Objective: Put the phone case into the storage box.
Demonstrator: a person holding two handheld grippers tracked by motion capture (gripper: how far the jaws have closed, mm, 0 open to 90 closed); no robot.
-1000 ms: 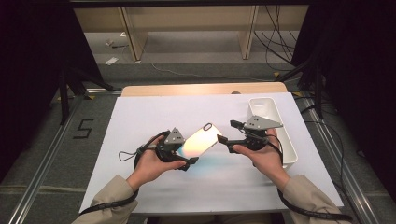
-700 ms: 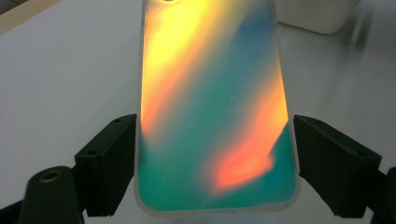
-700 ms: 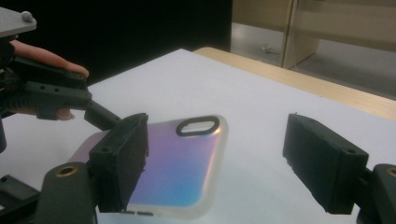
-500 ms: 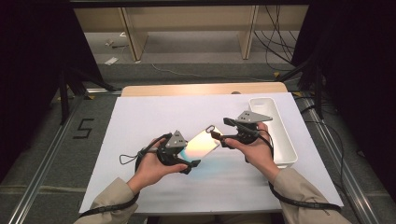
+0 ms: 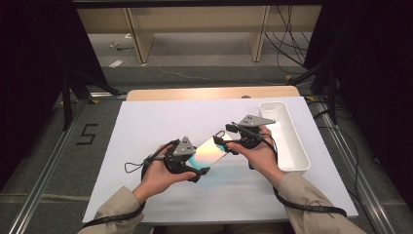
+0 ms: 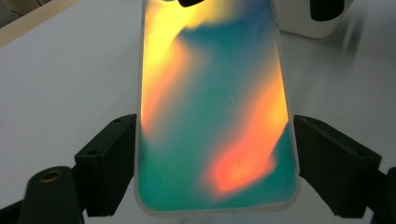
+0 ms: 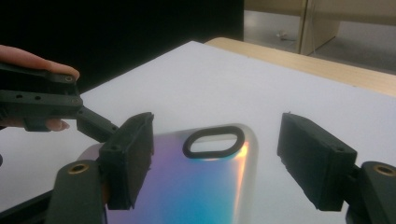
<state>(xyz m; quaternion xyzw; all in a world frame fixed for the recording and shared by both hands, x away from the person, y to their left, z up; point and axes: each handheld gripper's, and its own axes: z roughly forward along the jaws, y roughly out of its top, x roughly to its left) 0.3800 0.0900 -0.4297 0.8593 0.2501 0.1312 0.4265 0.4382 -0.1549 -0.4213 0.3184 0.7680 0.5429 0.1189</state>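
Observation:
An iridescent phone case [image 5: 210,152], teal, orange and yellow, hangs slightly above the white mat. My left gripper [image 5: 195,160] is shut on its near end; the left gripper view has both pads [image 6: 116,163] pressed against the long edges of the case [image 6: 215,116]. My right gripper [image 5: 225,143] is at the case's far end, by the black-ringed camera cutout [image 7: 212,142]. Its jaws have just been closing and straddle the case [image 7: 205,186]. The right-hand pad [image 7: 313,158] stands clear of the case's edge, so the right gripper [image 7: 215,158] is open.
A long white tray [image 5: 297,170] lies at the mat's right edge, just right of my right hand, and its corner [image 6: 303,23] rises beyond the case. The white mat [image 5: 146,126] covers a wooden table [image 5: 209,92]. Dark floor and metal rails surround the table.
My right gripper has moved left and a little down, from beside the tray to the case's far end, and its jaws now straddle that end. The left hand and the case stayed put.

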